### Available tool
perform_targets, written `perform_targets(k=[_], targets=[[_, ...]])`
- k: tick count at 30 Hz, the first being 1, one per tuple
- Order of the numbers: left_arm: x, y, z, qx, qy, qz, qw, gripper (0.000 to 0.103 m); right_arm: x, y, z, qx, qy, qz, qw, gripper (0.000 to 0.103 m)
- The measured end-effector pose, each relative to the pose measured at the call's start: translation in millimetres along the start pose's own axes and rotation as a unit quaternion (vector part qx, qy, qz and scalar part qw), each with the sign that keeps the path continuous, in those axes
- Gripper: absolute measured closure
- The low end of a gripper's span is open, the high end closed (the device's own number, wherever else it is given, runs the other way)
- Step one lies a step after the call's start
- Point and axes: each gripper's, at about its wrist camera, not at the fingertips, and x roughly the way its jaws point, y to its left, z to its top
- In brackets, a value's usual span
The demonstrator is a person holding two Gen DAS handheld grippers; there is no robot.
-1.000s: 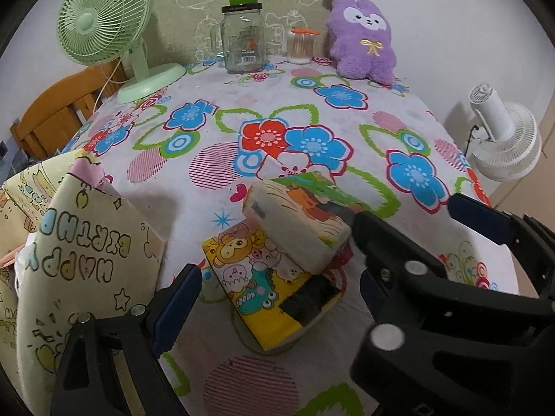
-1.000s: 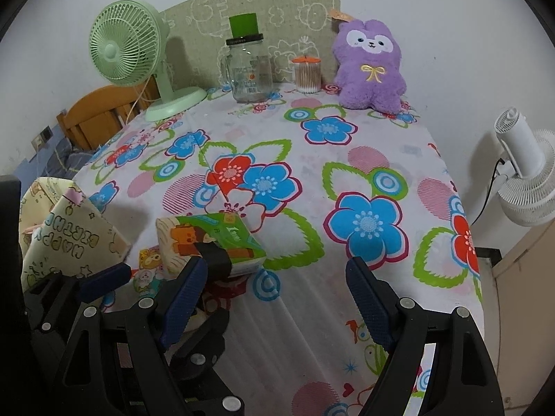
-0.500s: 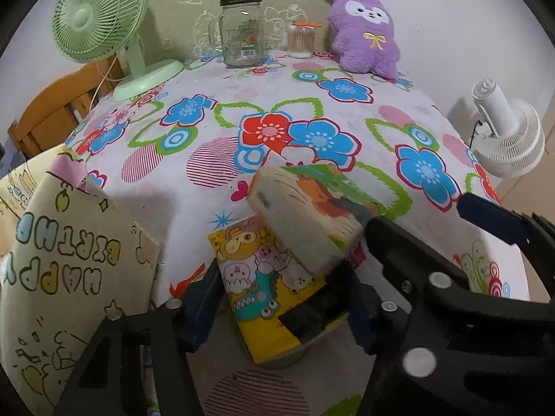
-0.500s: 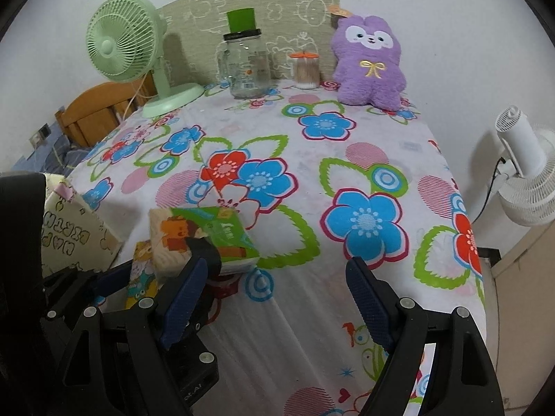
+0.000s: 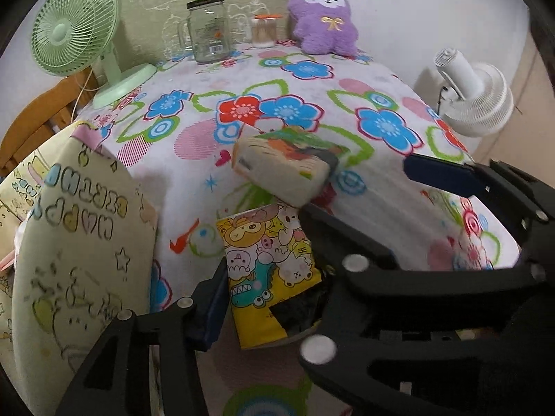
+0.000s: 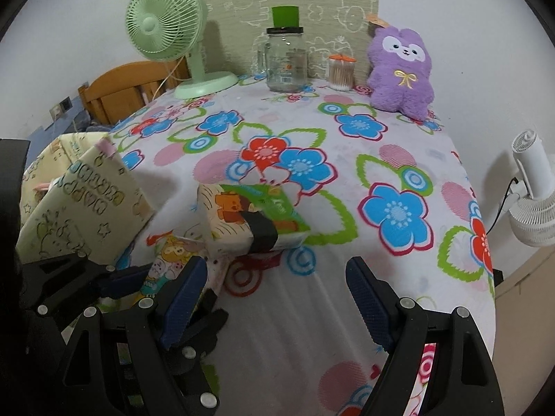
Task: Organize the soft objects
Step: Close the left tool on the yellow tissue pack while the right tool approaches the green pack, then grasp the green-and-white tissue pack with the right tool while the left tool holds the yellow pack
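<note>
Glossy yellow tissue pack (image 5: 269,277), rectangular, between left tongs (image 5: 274,298)

A yellow cartoon-printed tissue pack (image 5: 267,274) lies flat near the table's front edge, toward its left side, its short end facing the front edge. A second pack (image 6: 242,220), cream with an orange figure and a green top, sits tilted just behind it, one end propped over the yellow pack's far edge. A purple plush rabbit (image 6: 400,72) sits upright at the back right corner.
</note>
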Motion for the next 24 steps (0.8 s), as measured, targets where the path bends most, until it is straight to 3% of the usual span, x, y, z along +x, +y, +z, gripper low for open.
perform_targets(k=[8,12,24], targets=[[-6.4,7.0,-7.5,-0.013,0.001,0.010,0.9999,0.048,0.5,8.1,-0.7,0.012,-0.002,0.010,1.000,0.018],[-3.2,15.5,-3.3,-0.037,0.001,0.016,0.9992,0.048,7.0,11.1,2.2,0.008,-0.002,0.005,1.000,0.018],[9.4,17.0,8.3,-0.048,-0.003,0.024,0.9986,0.044,36.2,5.1,14.5,-0.009,0.001,0.014,1.000,0.018]])
